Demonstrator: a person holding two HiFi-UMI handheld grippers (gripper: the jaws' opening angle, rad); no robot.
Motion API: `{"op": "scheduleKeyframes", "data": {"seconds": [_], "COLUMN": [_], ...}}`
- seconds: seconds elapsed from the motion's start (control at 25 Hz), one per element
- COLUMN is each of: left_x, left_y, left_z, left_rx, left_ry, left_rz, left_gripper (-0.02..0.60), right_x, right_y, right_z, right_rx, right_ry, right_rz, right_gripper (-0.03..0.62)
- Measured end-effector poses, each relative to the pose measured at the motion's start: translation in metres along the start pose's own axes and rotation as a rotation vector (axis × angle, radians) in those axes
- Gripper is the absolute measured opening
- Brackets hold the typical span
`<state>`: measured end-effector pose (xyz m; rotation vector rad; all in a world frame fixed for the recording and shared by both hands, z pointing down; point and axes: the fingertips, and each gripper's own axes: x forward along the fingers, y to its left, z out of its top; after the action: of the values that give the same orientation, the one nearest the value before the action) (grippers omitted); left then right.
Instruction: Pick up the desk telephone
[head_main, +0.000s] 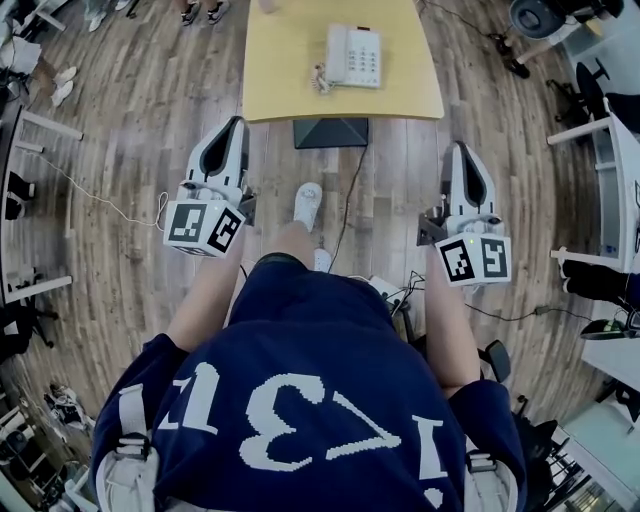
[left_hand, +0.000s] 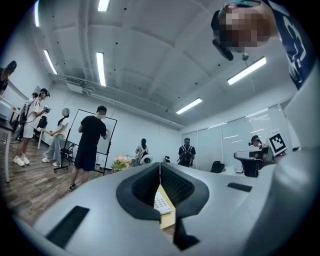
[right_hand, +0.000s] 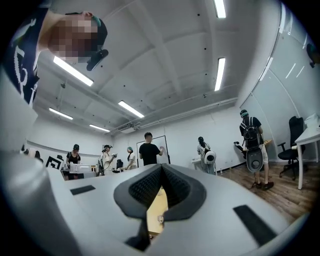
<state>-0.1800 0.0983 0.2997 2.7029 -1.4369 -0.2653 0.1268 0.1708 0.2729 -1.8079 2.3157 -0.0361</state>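
A white desk telephone (head_main: 352, 56) with a keypad and a coiled cord lies on a light wooden desk (head_main: 285, 70) at the top of the head view. My left gripper (head_main: 235, 125) hangs shut and empty well short of the desk's front edge, left of the phone. My right gripper (head_main: 462, 150) is likewise shut and empty, lower right of the desk. Through the narrow slit behind the left gripper's (left_hand: 160, 165) closed tips I glimpse the telephone (left_hand: 161, 203) keypad. The right gripper (right_hand: 162, 167) view shows only a strip of the desk (right_hand: 156, 210).
A dark box (head_main: 331, 132) sits on the wooden floor under the desk's front edge, with a black cable (head_main: 350, 195) trailing toward my feet. Office chairs (head_main: 580, 85) and white desks (head_main: 625, 180) stand at the right. Several people (left_hand: 92, 145) and a whiteboard stand in the background.
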Motion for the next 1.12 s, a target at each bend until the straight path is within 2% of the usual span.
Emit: {"op": "scheduleKeyframes", "data": {"seconds": [0.32,0.6,0.8,0.96,1.12], "left_x": [0.083,0.202,0.279,0.313,0.327], "left_y": [0.024,0.070,0.097,0.113,0.124], "left_z": [-0.023,-0.035,-0.037,-0.036,-0.049], "left_rx": [-0.029,-0.077,-0.061,-0.058,-0.081], "left_ry": [0.002,-0.006,0.008,0.016,0.052], "left_rz": [-0.031,-0.088,-0.130,-0.136,-0.122], "left_gripper": [0.018,0.018,0.018,0.020,0.020], "right_x": [0.066,0.179,0.253,0.291,0.317], "right_y": [-0.031,-0.073,-0.098,-0.104,-0.112], "right_z": [-0.011,-0.019,-0.016,-0.026,-0.043], "right_rx": [-0.018,-0.027,-0.031,-0.017,-0.005], "right_ry": [0.017,0.034,0.008,0.035,0.079], "right_rz": [0.015,0.014,-0.002,0.023,0.041], "right_gripper": [0.026,0.026,0.026,0.026,0.026]}}
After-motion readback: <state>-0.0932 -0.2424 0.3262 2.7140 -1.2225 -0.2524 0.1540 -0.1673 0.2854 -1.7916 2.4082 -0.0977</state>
